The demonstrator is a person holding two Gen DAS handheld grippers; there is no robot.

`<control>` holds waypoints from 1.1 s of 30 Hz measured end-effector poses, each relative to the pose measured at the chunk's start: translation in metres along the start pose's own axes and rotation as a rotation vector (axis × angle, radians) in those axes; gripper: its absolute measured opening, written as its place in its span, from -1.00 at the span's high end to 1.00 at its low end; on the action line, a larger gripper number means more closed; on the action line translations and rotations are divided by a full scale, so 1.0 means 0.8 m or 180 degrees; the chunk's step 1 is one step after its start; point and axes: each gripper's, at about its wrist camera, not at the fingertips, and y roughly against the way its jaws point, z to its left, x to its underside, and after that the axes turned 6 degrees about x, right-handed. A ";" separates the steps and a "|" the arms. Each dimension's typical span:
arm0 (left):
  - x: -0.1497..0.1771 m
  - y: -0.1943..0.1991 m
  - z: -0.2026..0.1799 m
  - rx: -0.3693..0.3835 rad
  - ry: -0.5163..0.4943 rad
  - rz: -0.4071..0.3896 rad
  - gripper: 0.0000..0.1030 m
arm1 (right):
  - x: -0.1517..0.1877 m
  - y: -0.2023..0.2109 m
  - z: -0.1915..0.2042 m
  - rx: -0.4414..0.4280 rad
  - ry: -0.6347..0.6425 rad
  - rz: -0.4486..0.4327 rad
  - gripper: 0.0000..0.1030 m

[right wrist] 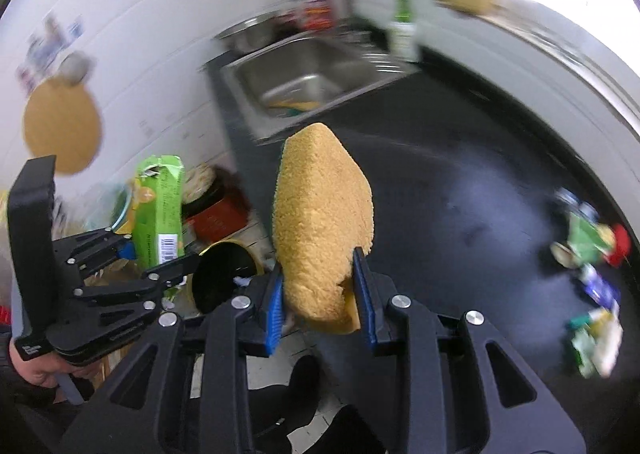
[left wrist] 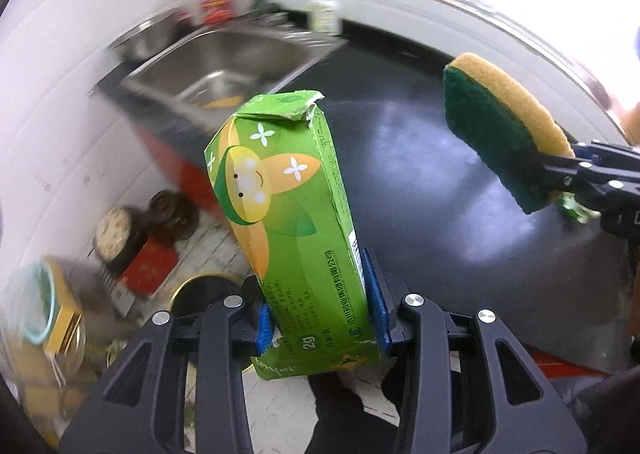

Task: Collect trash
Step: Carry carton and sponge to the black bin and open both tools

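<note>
Left gripper (left wrist: 320,318) clamps the green carton (left wrist: 288,222) at frame centre. Right gripper (right wrist: 320,294) pinches the sponge (right wrist: 324,222), sink (right wrist: 304,78) above

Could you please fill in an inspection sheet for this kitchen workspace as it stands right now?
Surface: black countertop, glossy, with a steel sink set in.
Job's things: green carton, torn top; yellow-green sponge; black bin on the floor.
Clutter: wrappers piled at the counter's right edge.
Grippers: left gripper clamps the carton; right gripper clamps the sponge.
Cables: nothing seen.
Surroundings: green bottle behind the sink, white tiled wall, tins on the floor.
</note>
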 end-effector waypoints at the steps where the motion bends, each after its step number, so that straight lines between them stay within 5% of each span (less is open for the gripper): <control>1: 0.004 0.002 0.009 -0.0021 0.0054 0.0001 0.27 | -0.003 -0.004 0.011 -0.0035 0.0055 0.0012 0.40; 11: 0.074 0.023 0.133 -0.0304 0.0586 0.0069 0.27 | -0.022 -0.086 0.162 -0.0508 0.0640 0.0335 0.40; 19: 0.148 -0.013 0.210 -0.0232 0.0901 0.0152 0.27 | -0.003 -0.189 0.256 -0.0766 0.0826 0.0744 0.40; 27: 0.196 -0.086 0.258 -0.0085 0.1286 0.0233 0.27 | 0.011 -0.291 0.285 -0.0760 0.0625 0.1253 0.40; 33: 0.198 -0.107 0.274 -0.0022 0.1342 0.0219 0.26 | 0.010 -0.317 0.301 -0.0695 0.0686 0.1353 0.37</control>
